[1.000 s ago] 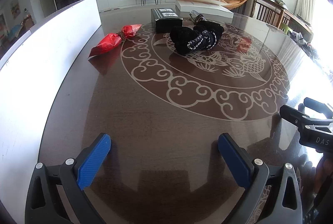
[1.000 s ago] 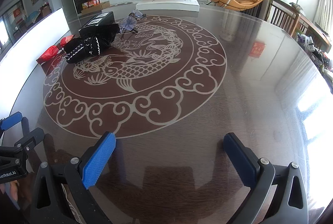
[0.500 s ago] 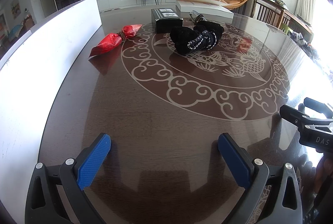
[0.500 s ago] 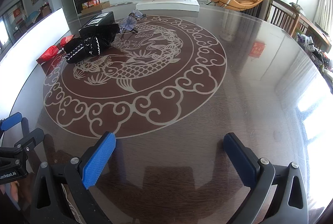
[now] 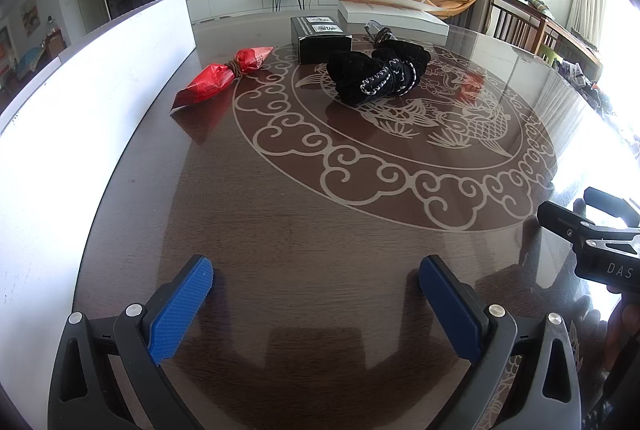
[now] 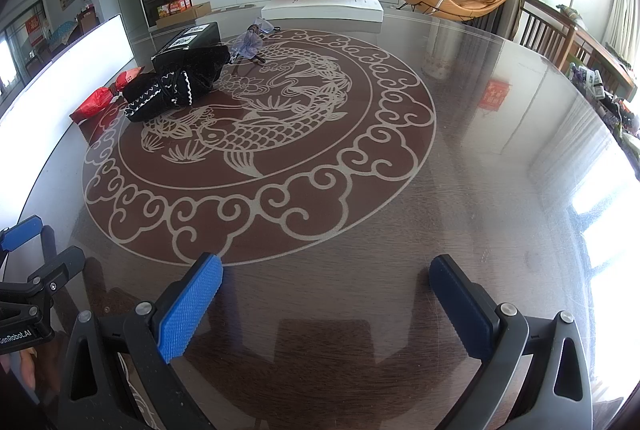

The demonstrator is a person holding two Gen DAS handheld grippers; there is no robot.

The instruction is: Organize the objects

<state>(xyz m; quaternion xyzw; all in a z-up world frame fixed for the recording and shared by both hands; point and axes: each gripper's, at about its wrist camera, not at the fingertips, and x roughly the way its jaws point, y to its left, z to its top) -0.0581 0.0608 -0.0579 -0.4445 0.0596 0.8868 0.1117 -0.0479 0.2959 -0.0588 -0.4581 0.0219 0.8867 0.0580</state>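
A black fabric bundle with white stitching [image 5: 378, 74] [image 6: 176, 86] lies on the round patterned table [image 5: 320, 230]. Behind it stands a black box [image 5: 320, 38] [image 6: 192, 36]. To the left lies a red tied packet [image 5: 224, 76] [image 6: 106, 94]. A clear bluish wrapped item [image 6: 250, 44] [image 5: 378, 30] rests beside the box. My left gripper [image 5: 316, 286] is open above the near table, nothing between its blue pads. My right gripper [image 6: 326, 288] is open too, far from the objects; its tips also show at the left wrist view's right edge.
A long white board [image 5: 80, 102] runs along the table's left side. A flat white box [image 5: 392, 16] [image 6: 324, 8] sits at the far edge. Wooden chairs [image 6: 560, 34] stand at the right. The left gripper's tips show at the right wrist view's left edge.
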